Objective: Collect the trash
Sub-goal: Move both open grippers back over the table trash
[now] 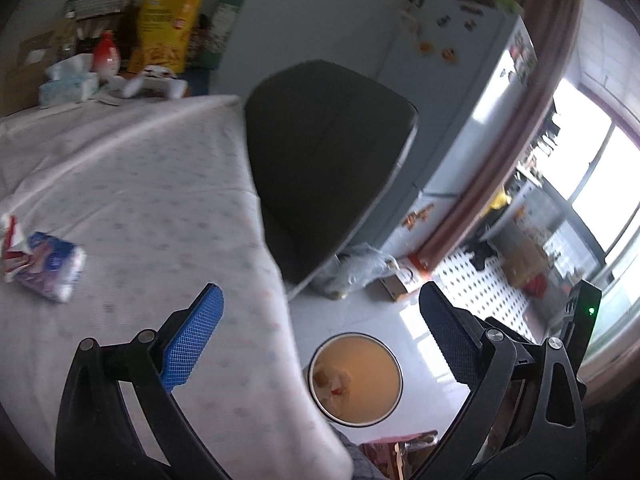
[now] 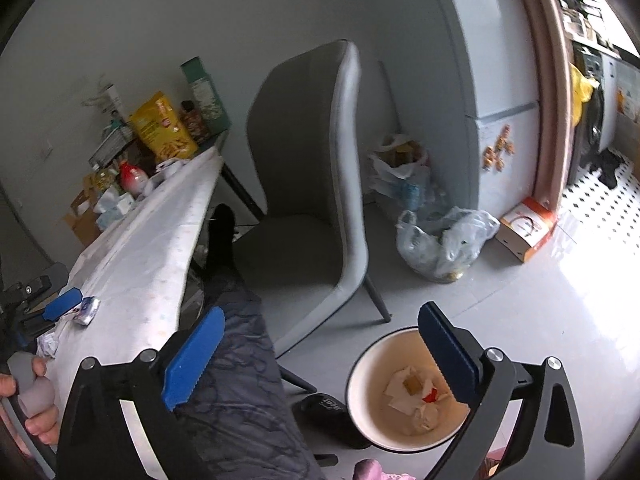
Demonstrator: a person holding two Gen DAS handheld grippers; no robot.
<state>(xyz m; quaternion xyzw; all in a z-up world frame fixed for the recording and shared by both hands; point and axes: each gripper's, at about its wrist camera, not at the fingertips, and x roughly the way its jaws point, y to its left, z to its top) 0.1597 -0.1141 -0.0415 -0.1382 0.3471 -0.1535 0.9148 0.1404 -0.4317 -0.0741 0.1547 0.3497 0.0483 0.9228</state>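
Observation:
My left gripper (image 1: 320, 320) is open and holds nothing, hovering over the table edge. On the white cloth to its left lie a blue tissue packet (image 1: 52, 268) and a red-and-white wrapper (image 1: 12, 248). A round bin (image 1: 374, 356) stands on the floor below, with crumpled paper scraps (image 1: 332, 384) inside. My right gripper (image 2: 320, 344) is also open and empty, above the floor beside the bin (image 2: 380, 360), which shows paper scraps (image 2: 416, 392). In the right wrist view the tissue packet (image 2: 88, 310) lies by a blue finger (image 2: 62, 304) of the left gripper, near a crumpled paper (image 2: 48, 344).
A grey chair (image 2: 312, 200) stands at the table's end, with the fridge (image 2: 500, 80) behind it. Plastic bags (image 2: 444, 240) and a cardboard box (image 2: 528, 228) sit on the floor. Food packs and bottles (image 1: 160, 28) crowd the table's far end. A person's leg (image 2: 240, 360) is beside the table.

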